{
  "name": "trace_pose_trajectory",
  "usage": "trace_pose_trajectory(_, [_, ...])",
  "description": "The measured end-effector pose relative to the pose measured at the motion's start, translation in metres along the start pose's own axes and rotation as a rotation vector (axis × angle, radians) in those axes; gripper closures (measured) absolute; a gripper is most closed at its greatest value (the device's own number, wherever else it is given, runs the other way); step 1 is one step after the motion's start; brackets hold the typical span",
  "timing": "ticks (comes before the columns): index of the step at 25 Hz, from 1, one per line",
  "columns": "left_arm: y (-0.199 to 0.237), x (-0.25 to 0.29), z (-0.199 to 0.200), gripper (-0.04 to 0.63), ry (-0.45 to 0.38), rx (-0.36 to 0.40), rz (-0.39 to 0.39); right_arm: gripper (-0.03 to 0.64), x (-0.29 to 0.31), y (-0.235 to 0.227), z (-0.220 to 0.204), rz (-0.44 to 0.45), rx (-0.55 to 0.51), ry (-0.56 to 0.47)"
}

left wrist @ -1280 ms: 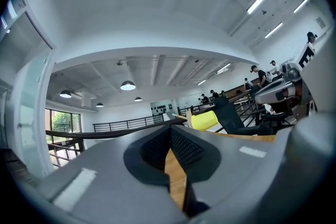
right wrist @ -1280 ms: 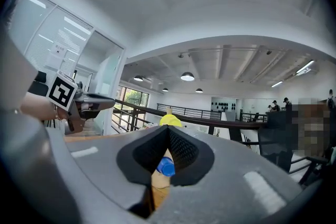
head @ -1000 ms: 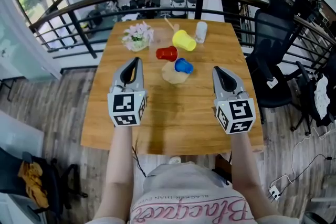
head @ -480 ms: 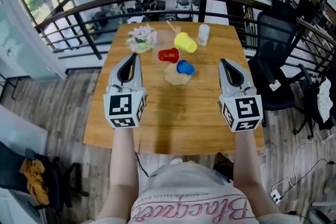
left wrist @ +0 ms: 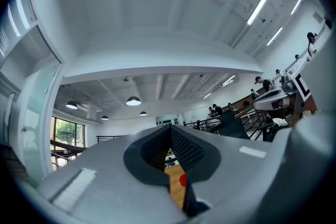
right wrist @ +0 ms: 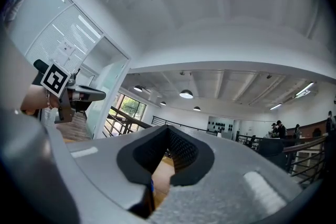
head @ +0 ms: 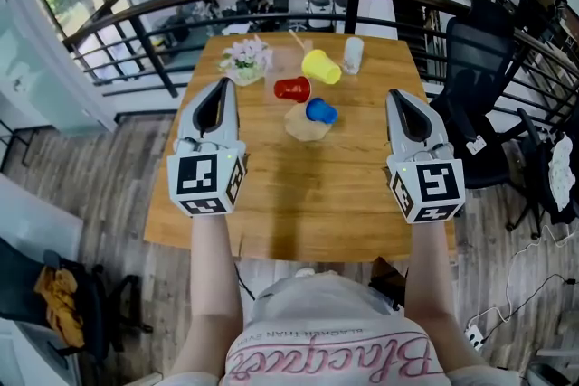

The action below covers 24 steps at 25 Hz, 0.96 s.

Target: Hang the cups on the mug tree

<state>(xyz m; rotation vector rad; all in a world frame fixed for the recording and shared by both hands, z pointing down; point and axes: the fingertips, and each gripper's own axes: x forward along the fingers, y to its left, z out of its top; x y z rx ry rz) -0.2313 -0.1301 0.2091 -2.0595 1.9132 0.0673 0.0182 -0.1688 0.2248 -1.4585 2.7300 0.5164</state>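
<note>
**Non-task items in view**

Wooden surface (head: 317,194) sits against a black railing (head: 351,14). Flower bunch (head: 245,59) near its far left corner. Black office chair (head: 475,50) just right of the surface. Plank floor (head: 99,185) around it. Orange cloth (head: 56,303) lower left, cables (head: 474,334) lower right.

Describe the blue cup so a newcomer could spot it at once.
On the wooden table, a cluster of cups sits in the far half. The blue cup is the nearest to the person, just right of the red cup and nearer than the yellow cup. It is the only blue thing there.
</note>
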Motion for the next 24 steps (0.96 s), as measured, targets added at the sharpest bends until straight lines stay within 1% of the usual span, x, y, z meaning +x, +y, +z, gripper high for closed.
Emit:
trace_pose_trajectory(6, [-0.009,0.003,0.007,0.581,-0.004,0.013,-0.022,0.615,-0.004,-0.009,0.007,-0.011,0.007,-0.005])
trace_pose_trajectory(24, [-0.015,0.006,0.019,0.581,-0.041,-0.004,-0.027,0.615,-0.009,-0.01,0.017,-0.017,0.004,-0.032])
